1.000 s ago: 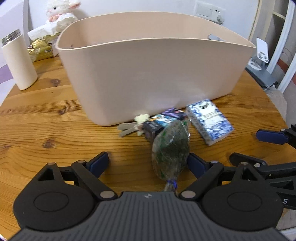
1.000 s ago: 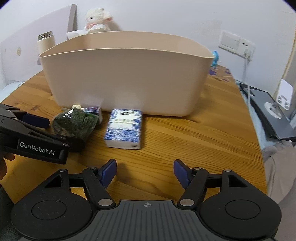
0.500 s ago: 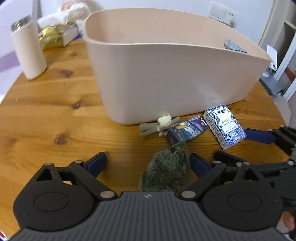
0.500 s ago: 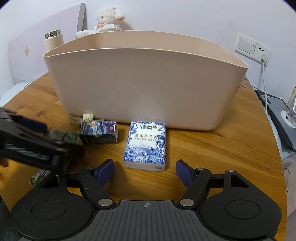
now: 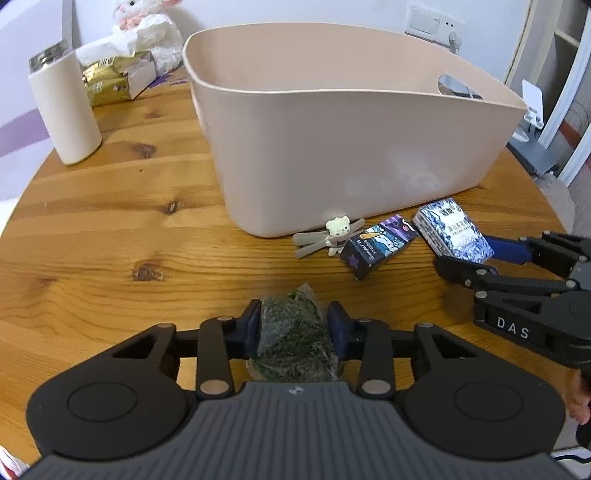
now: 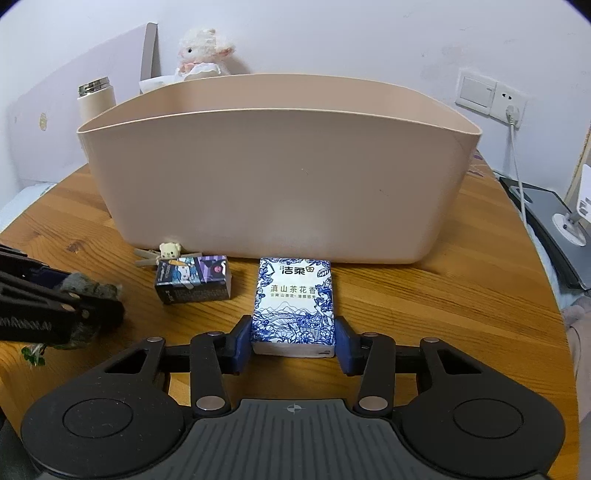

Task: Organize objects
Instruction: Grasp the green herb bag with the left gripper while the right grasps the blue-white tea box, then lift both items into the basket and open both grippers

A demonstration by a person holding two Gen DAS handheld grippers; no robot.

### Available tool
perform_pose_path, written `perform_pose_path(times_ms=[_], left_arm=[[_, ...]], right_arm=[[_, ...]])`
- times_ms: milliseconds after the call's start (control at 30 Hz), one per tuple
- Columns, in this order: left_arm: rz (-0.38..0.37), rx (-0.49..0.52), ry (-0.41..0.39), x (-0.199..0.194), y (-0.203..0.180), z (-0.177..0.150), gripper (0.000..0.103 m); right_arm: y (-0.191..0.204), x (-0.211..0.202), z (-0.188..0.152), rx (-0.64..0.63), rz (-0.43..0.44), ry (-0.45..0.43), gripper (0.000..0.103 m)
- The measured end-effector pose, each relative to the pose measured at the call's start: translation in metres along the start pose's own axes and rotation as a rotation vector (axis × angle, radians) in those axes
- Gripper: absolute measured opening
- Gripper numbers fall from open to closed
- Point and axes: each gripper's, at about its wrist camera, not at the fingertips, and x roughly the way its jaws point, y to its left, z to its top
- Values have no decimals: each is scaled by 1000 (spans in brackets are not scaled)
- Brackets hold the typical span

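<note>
Left gripper: jaws drawn in close, both blue pads pressed against the sides of a clear packet of dark green dried leaves, which sits between them and runs back toward the gripper body; whether the packet rests on the wooden table or is lifted off it cannot be told. Right gripper: jaws narrowed around the near end of a blue-and-white tissue pack, the left pad touching its side, the right pad touching or a hair off, contact not certain; the pack lies flat on the table and extends forward from the jaws toward the bin. Beige plastic bin: large, open-topped, straight ahead of both pairs of jaws, with an oval handle cut-out in its far end wall, seen in the left wrist view. Small dark purple box with cartoon print: on the table ahead and left of the right jaws, ahead and right of the left jaws, just beside the tissue pack. Little bear keychain: beyond the box, at the foot of the bin wall. Background, beyond the bin and to the left: cream tumbler with metal lid, gold foil packet, white plush toy.
</note>
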Motion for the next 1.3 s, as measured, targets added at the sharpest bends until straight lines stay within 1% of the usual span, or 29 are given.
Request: perform_pose_path(times_ms=[100, 233, 333, 500, 667, 800, 933, 1033, 1100, 1200, 1300], left_arm=[[-22, -27, 1, -2, 5, 0, 39], [-19, -27, -41, -21, 7, 3, 39], [-15, -18, -94, -41, 7, 9, 39], [-12, -3, -184, -75, 7, 21, 39], [4, 23, -260, -101, 4, 42, 38], [18, 33, -326, -114, 1, 63, 38], [37, 33, -370, -113, -1, 84, 38], [59, 38, -376, -101, -4, 100, 38], [71, 38, -362, -89, -5, 110, 39], [74, 25, -320, -66, -4, 121, 39], [100, 12, -285, -41, -3, 129, 39]], right_arm=[[-4, -8, -3, 11, -13, -7, 42], [-7, -27, -1, 23, -24, -42, 42], [-7, -42, 3, 20, -37, -75, 42], [-10, -74, 16, 31, -50, -159, 42], [-10, -103, 35, 22, -75, -267, 42], [-12, -114, 54, 6, -84, -317, 42], [-14, -112, 74, 12, -106, -341, 42], [-14, -107, 90, 8, -109, -353, 42], [-11, -100, 100, 1, -106, -353, 42], [-1, -84, 112, -15, -109, -348, 42], [7, -68, 122, -17, -109, -335, 42]])
